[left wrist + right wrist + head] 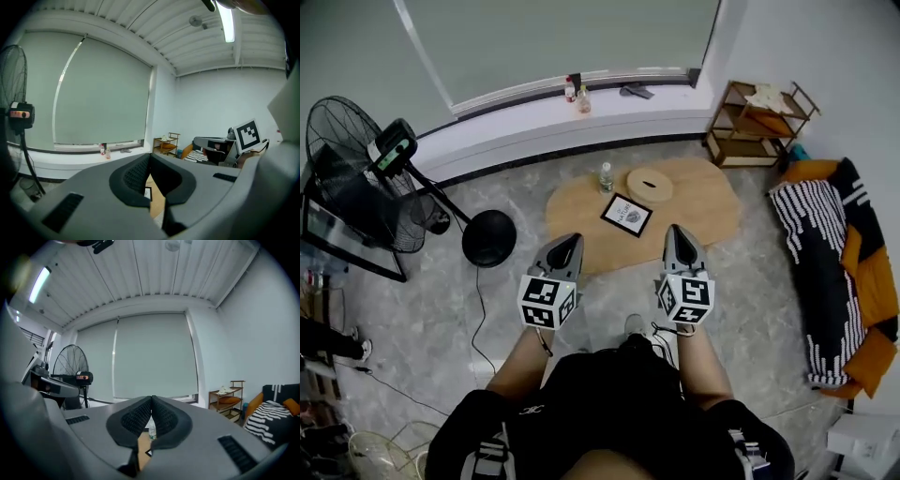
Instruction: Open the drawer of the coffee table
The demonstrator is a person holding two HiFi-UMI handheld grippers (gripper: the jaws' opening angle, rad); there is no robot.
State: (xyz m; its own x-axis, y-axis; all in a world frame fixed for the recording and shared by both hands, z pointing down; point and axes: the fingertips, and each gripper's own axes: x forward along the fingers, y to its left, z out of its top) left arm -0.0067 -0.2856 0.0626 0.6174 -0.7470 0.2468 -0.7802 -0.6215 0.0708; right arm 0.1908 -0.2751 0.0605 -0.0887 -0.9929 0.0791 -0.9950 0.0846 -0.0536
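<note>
The low wooden coffee table [703,211] stands on the grey floor ahead of me, seen from above in the head view; no drawer shows from this angle. My left gripper [572,240] hangs over the table's near left edge, shut and empty. My right gripper [677,232] hangs over the near middle-right of the top, also shut with nothing in it. In the left gripper view the closed jaws of the left gripper [150,156] point toward the window wall, a strip of tabletop [157,201] showing below them. The right gripper [152,398] likewise points level at the window.
On the table lie a framed card [626,214], a small bottle [606,176] and a round wooden disc [650,186]. A standing fan [356,173] with a round base [488,237] is at the left. A wooden shelf [759,122] and a striped cushion [825,272] are at the right.
</note>
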